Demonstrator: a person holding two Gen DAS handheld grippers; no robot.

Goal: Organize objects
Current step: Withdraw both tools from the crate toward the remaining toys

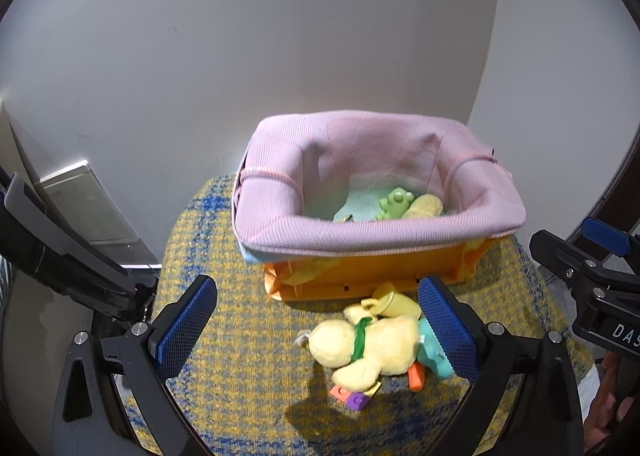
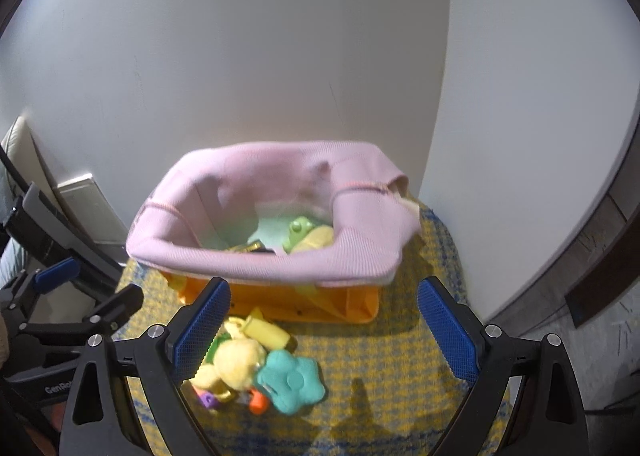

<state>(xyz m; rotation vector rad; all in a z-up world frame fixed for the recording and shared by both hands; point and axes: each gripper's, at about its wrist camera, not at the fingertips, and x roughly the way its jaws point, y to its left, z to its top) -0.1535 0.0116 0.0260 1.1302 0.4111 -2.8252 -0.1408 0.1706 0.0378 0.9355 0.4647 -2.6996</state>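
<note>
Right wrist view shows the pink-lined basket holding a green frog, perhaps a yellow plush beside it, while both grippers, left gripper and right gripper, hover spread wide and empty before the basket.

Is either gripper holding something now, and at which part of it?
Nothing is held. Left gripper and right gripper are both open above the plush duck.

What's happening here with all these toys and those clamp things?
A person is tidying toys into a pink-lined basket using two hand-held grippers. The left gripper and right gripper are both open, holding nothing, above the patterned cloth. A green frog toy already lies in the basket. In front of it a yellow plush duck, a teal flower toy, a yellow cup and small blocks still wait in a pile.
</note>
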